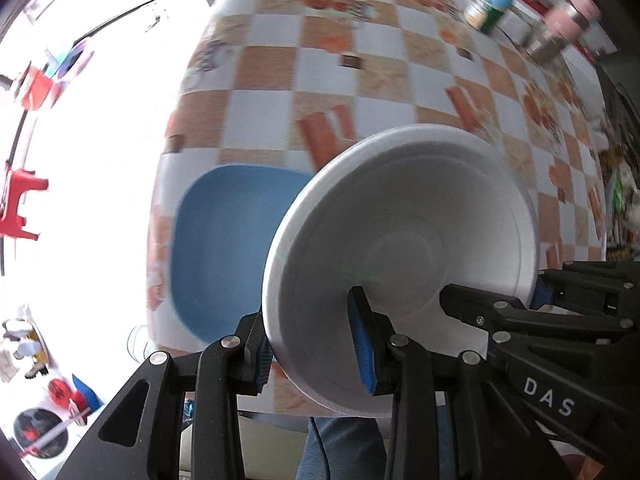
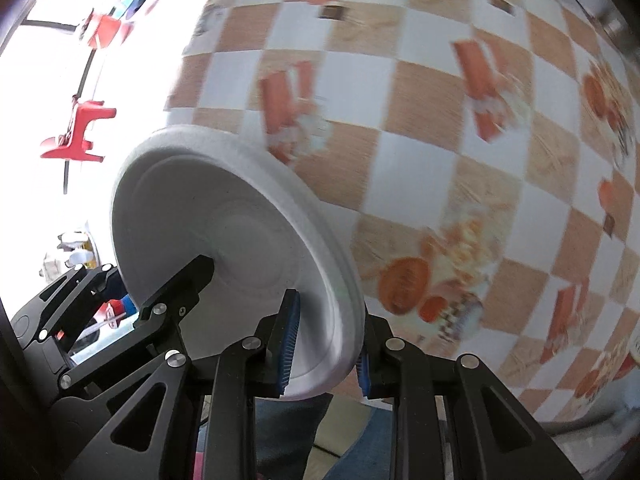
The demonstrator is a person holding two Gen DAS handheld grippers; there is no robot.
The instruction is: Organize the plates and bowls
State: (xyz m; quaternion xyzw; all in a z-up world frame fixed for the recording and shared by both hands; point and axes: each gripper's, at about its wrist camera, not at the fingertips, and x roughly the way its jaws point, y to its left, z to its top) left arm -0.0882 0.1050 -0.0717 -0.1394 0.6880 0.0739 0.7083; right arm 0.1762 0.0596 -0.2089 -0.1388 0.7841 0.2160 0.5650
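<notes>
Right, both grippers have one white foam plate (image 1: pixel 400 248) between them, held up off the worktop (image 1: pixel 400 64). The left gripper (image 1: pixel 316 356) has its jaws clenched on the near rim: one blue pad sits under the rim on the outside, the other presses on the plate's inner face. Over on the far side of the same plate, the right gripper (image 1: pixel 536 300) comes in from the right edge of the left wrist view, one black finger lying across the plate's inside.

From the right wrist view, the right gripper (image 2: pixel 326 348) bites the plate (image 2: pixel 248 248) the same way, jaws clamped across the rim with a blue pad on each face. The left gripper (image 2: pixel 132 284) shows at the lower left, reaching onto the plate's opposite edge. The plate stands tilted, its hollow side turned toward the cameras.

Below it lies the checked cloth of the worktop (image 2: pixel 460 160), orange and white squares with food prints, badly smeared by blur. A blue plate (image 1: pixel 224 252) with rounded corners rests flat on that cloth, just left of the white one and partly hidden behind it. At the far edge stand a few jars (image 1: pixel 560 24), too blurred to name. Off the worktop, on the bright floor, a red stool (image 2: pixel 80 136) sits on its own. Under the jaws a bit of a person's blue jeans (image 1: pixel 340 448) shows.
</notes>
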